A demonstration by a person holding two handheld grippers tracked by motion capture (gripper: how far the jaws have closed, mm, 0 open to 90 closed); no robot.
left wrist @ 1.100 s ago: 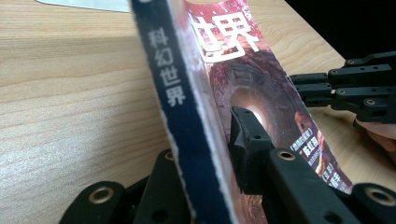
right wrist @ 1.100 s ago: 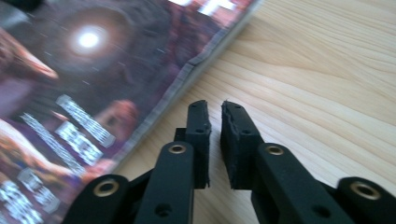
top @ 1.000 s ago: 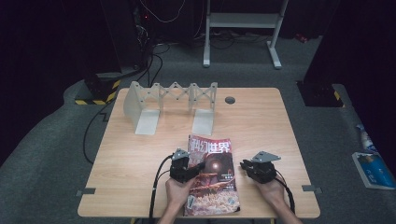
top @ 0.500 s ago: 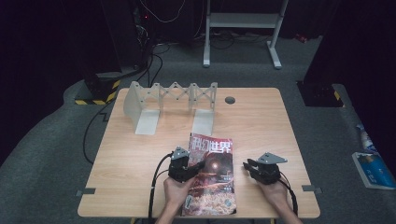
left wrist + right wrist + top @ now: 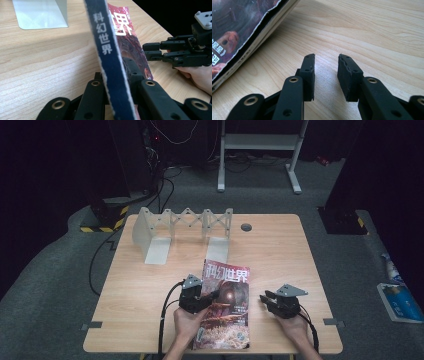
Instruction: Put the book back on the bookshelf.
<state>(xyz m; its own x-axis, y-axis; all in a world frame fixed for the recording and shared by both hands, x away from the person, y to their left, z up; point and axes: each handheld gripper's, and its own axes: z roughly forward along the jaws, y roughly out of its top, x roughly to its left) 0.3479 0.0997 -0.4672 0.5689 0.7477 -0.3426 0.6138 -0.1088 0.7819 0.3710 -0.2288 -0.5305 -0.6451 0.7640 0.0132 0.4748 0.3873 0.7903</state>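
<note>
Left gripper [image 5: 117, 82] clamps magazine [image 5: 225, 305] by spine edge, that edge raised off table [image 5: 280, 245]. Right gripper [image 5: 325, 75] just beside magazine's far edge, jaws just opening, empty. Best practice: keep spine grip firm, lift slowly, avoid pages splaying.

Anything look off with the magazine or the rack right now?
The magazine is tilted: the left gripper clamps its spine edge, lifting that side off the table. Its spine and cover edges look frayed. The right gripper is open beside it. The rack looks normal.
</note>
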